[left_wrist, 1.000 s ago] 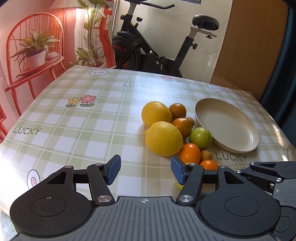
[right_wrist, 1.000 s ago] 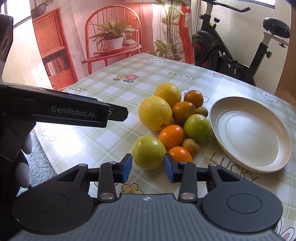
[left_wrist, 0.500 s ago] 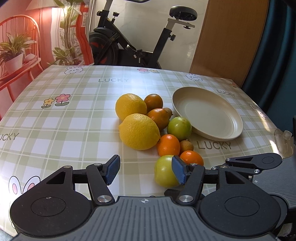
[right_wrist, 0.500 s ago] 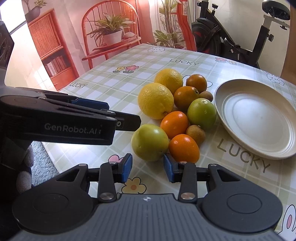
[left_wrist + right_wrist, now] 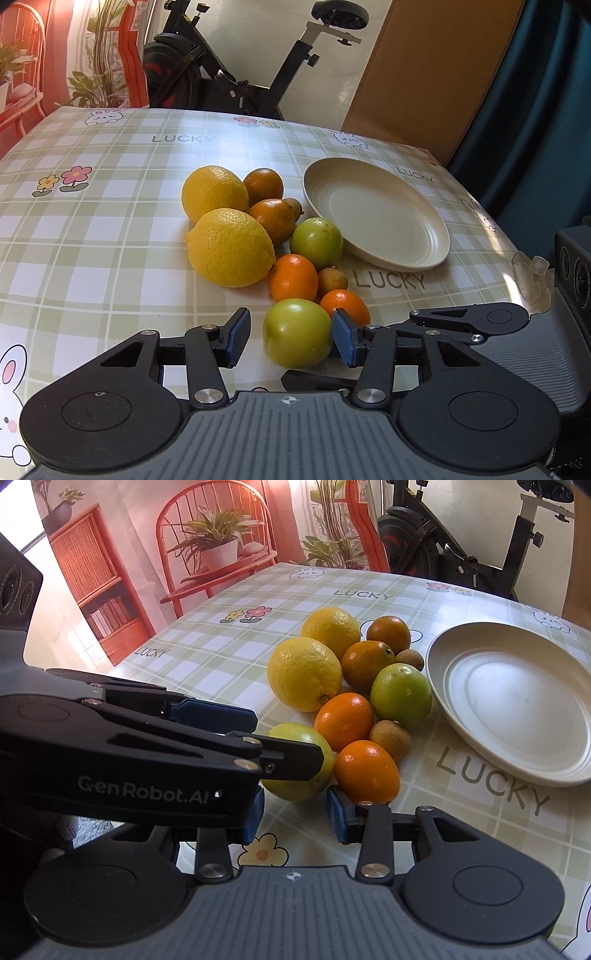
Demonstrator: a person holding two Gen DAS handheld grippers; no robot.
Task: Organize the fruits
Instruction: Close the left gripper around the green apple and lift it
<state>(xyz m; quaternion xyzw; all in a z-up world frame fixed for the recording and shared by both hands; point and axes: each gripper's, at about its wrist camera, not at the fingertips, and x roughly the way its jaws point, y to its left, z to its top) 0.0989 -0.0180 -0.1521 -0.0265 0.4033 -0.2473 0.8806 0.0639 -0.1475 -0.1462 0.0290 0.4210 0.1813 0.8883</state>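
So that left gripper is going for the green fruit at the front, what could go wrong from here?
1. The left gripper is closing around the near green fruit, but only its right pad looks to be touching, so the round fruit could get pushed sideways.
2. A small orange fruit sits right behind it and could get knocked and roll.
3. The right gripper hovers close by, so the two could bump.

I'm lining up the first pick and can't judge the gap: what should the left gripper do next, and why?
Probably finish closing the left gripper. Its jaws are closing with the near green fruit between them: the right-side pad looks to be at the skin, while the left-side pad still stands off. Once both press, lift it toward the plate, which holds nothing. The right gripper holds nothing.
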